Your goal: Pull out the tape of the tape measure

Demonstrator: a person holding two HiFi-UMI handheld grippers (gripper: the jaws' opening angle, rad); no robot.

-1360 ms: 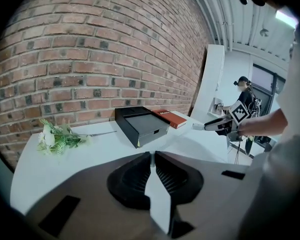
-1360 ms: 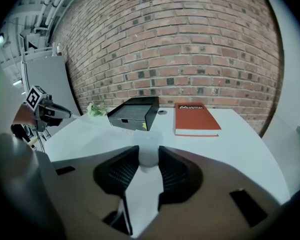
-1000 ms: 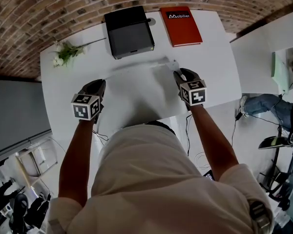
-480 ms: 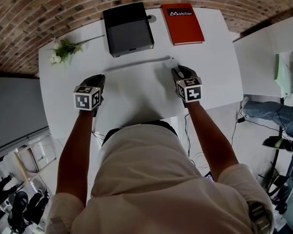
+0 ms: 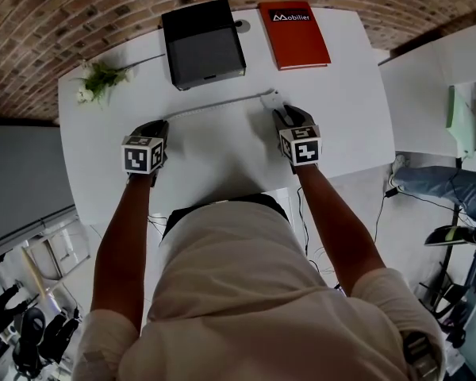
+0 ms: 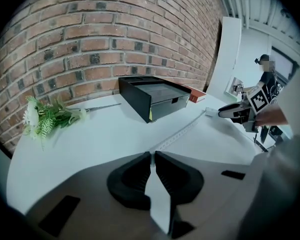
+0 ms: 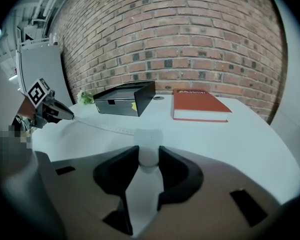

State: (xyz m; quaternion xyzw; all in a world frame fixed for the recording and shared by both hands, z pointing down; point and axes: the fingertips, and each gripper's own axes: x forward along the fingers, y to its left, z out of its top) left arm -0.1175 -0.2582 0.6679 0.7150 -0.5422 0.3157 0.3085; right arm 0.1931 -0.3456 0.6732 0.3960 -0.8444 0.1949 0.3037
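A white tape (image 5: 218, 104) lies stretched across the white table (image 5: 214, 153) between my two grippers. My left gripper (image 5: 160, 125) is shut on the tape's free end (image 6: 152, 155), jaws almost touching. My right gripper (image 5: 279, 111) is shut on the white tape measure case (image 7: 148, 149), which fills the gap between its jaws. In the left gripper view the tape (image 6: 182, 133) runs off to the case (image 6: 211, 112) at the right gripper (image 6: 229, 113). In the right gripper view the tape (image 7: 102, 125) leads left to the left gripper (image 7: 67, 116).
A black box (image 5: 202, 42) and a red book (image 5: 293, 34) lie at the table's far edge before a brick wall. A sprig of white flowers (image 5: 99, 82) lies at the far left. Another white table (image 5: 444, 62) stands to the right.
Both grippers have shifted a little farther from me over the table, the right one also slightly left. The tape stays stretched between them and both grips hold.
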